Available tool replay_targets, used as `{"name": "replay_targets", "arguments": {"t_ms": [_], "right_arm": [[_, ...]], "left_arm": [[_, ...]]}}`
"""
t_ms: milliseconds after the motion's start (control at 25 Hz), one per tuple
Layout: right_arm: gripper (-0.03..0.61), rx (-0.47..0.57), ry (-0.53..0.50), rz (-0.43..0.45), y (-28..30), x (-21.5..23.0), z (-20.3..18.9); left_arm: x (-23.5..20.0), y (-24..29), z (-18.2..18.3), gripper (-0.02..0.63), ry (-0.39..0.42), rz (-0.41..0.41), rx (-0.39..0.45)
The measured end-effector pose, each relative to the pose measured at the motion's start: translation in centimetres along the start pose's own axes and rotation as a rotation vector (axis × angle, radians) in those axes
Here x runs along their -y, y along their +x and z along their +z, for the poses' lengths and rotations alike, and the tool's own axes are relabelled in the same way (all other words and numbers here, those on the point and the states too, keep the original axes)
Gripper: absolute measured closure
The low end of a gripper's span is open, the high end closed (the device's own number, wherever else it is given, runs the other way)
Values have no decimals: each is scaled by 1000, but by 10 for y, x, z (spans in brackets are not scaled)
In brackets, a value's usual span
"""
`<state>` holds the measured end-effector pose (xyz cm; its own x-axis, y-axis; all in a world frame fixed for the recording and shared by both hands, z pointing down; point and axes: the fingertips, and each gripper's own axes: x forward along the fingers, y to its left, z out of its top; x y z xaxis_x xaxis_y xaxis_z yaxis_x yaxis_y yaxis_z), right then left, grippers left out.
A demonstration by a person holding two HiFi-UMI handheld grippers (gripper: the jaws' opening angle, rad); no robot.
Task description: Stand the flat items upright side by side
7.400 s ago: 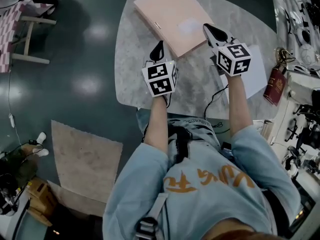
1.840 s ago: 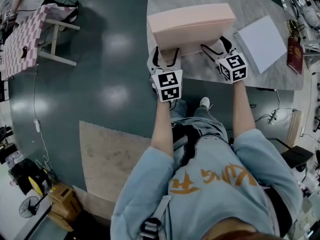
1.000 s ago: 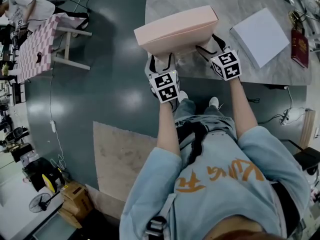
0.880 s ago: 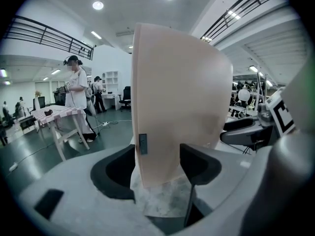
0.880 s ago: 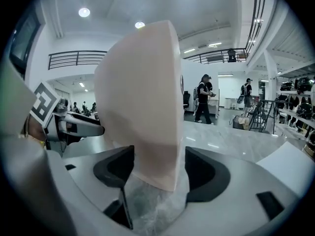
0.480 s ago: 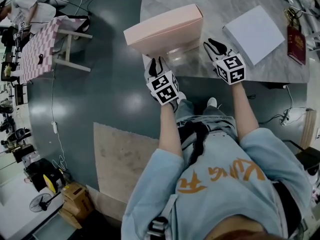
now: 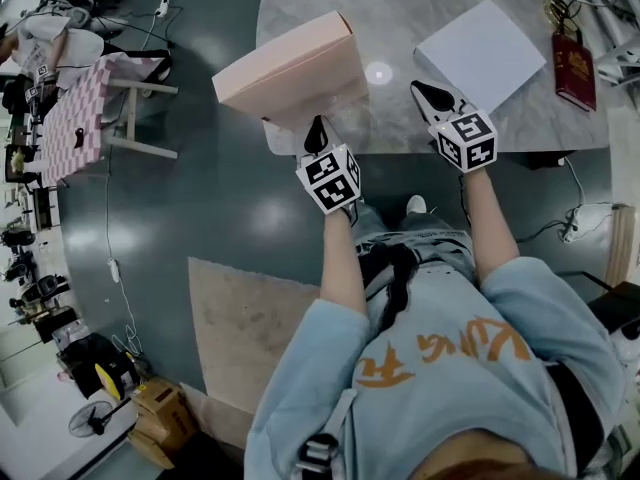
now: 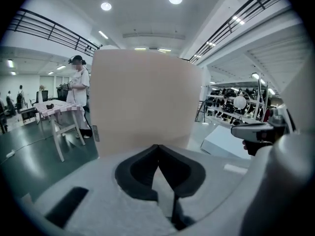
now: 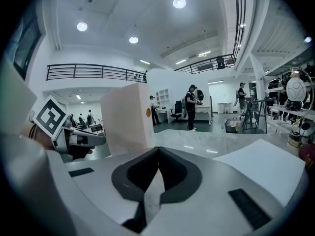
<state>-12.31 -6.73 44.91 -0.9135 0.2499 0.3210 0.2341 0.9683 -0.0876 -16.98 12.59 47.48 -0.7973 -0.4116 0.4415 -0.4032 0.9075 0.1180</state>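
- Left claw (image 7: pixel 318 128), head view: the jaws are together. They have just been closing and nothing is caught between them. The pink box (image 7: pixel 290 68) stands upright just ahead of the tips, apart from them, near the edge of the table (image 7: pixel 400 8).
- Right claw (image 7: pixel 424 90), head view: the jaws are also together, have just been closing, and are empty. The white flat item (image 7: pixel 480 53) lies flat on the table, just ahead and to this claw's right. A red booklet (image 7: pixel 573 66) lies flat further to the right, well apart.
- Left gripper view: the two pads meet tip to tip with no object between them. The broad face of the pink box fills the space directly ahead, upright and clear of the tips. The white flat item sits low, ahead and to the right.
- Right gripper view: the pads are closed on each other and hold nothing. The pink box stands upright ahead and to the left. The white flat item lies flat, near on the right.
- Step in hand, as judged: the pink box appears to be set up and let go. The white flat item has not yet been raised.
- Next move, as judged: the jaws must part and take an edge of the white flat item. It then has to be tipped onto its edge and set close beside the pink box without nudging the box towards the table edge.
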Motion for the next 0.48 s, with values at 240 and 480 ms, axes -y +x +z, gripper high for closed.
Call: {"name": "replay_targets", "arguments": {"t_ms": [240,480], "right_arm": [[577,1,24,-78,-39,40,-7],[577,20,62,-186,-81,96,-32]], "left_arm": [[59,7,7,601,47,-98,3],[131,27,1,601,105,-233,18]]}}
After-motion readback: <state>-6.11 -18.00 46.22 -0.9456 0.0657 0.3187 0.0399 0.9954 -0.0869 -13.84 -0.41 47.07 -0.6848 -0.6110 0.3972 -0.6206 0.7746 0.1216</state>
